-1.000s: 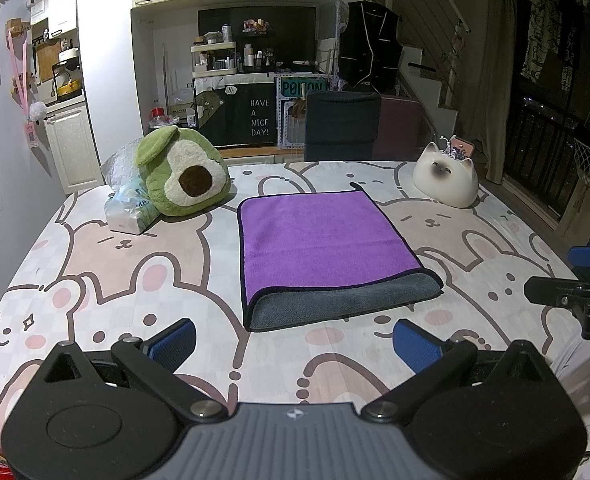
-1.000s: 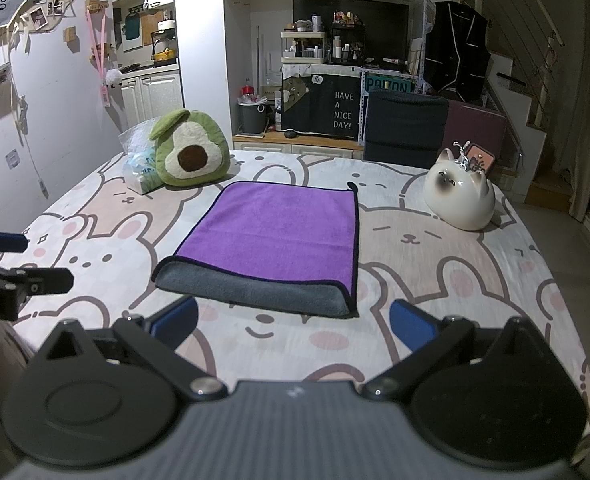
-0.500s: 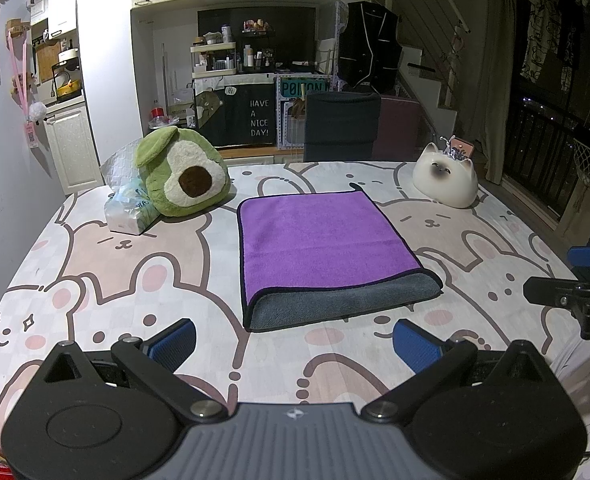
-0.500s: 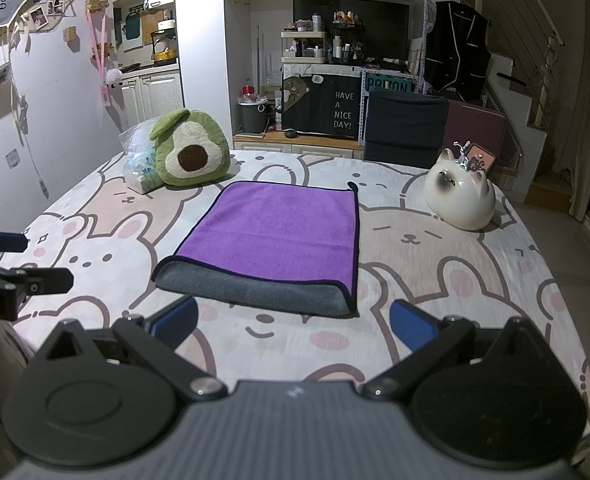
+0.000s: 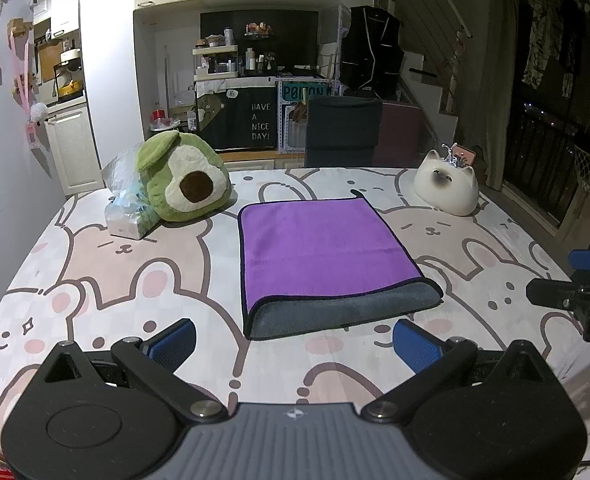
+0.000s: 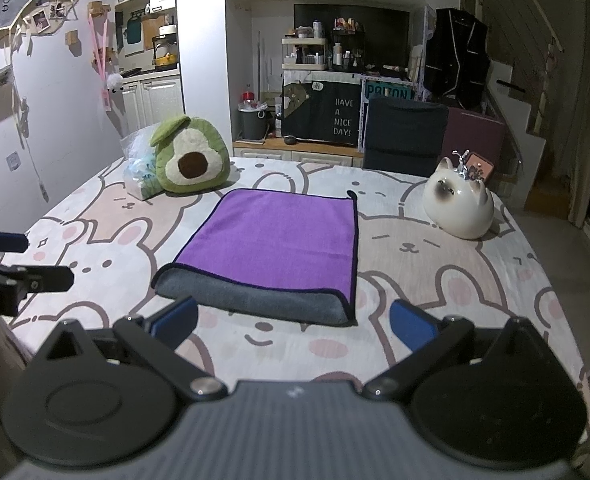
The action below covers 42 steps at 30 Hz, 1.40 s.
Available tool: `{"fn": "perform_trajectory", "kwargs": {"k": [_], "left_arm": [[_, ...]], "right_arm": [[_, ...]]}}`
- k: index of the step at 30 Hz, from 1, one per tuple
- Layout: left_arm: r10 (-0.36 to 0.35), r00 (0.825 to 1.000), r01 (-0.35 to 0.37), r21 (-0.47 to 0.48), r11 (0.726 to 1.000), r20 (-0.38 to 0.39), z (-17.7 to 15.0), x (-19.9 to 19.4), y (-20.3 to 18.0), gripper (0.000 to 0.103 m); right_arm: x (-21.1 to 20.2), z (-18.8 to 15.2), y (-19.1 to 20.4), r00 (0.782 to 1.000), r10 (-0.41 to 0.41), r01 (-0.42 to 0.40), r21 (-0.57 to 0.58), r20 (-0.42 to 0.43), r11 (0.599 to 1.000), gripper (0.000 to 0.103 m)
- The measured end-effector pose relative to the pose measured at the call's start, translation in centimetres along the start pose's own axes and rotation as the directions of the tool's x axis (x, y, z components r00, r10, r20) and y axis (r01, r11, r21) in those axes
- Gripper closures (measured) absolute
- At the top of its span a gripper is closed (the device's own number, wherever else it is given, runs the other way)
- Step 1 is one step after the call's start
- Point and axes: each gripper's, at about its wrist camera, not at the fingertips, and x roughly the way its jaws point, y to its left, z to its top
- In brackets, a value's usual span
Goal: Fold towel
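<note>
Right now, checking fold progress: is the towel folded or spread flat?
Folded: the towel shows a rounded grey fold along its near edge, purple layer on top.

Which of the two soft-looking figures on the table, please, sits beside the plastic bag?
The green avocado plush; it leans against the bag, while the white cat figure sits alone at the far right.

A purple towel (image 6: 279,240) is seen lying flat on the table (image 6: 475,288), which is covered by a cloth printed with cartoon rabbits; the towel is folded, and its grey underside is shown along the near edge. The right gripper (image 6: 293,322) is held just short of that edge, its blue-padded fingers (image 6: 409,324) spread wide with nothing between them. The left gripper (image 6: 23,260) is seen at the left border, over the table's left side. An avocado plush (image 6: 191,162) is placed beyond the towel's far left corner, against a plastic bag (image 6: 137,172). A white cat figurine (image 6: 459,206) is set to the right, well apart from the towel.
</note>
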Motion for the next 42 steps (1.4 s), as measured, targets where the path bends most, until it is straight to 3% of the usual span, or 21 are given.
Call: {"fn": "perform_trajectory", "kwargs": {"k": [26, 42], "left_arm": [[0.023, 0.999, -0.024, 0.047, 0.999, 0.022, 4.1, 2.9, -0.3, 0.0], [0.017, 1.0, -0.017, 0.03, 0.999, 0.0, 4.8, 7.7, 0.6, 0.0]], "right_arm": [[2.3, 1.9, -0.4, 0.999, -0.034, 0.034, -0.026, 0.017, 0.999, 0.001], [4.5, 2.8, -0.7, 1.0, -0.029, 0.029, -0.047, 0.005, 0.998, 0.001]]}}
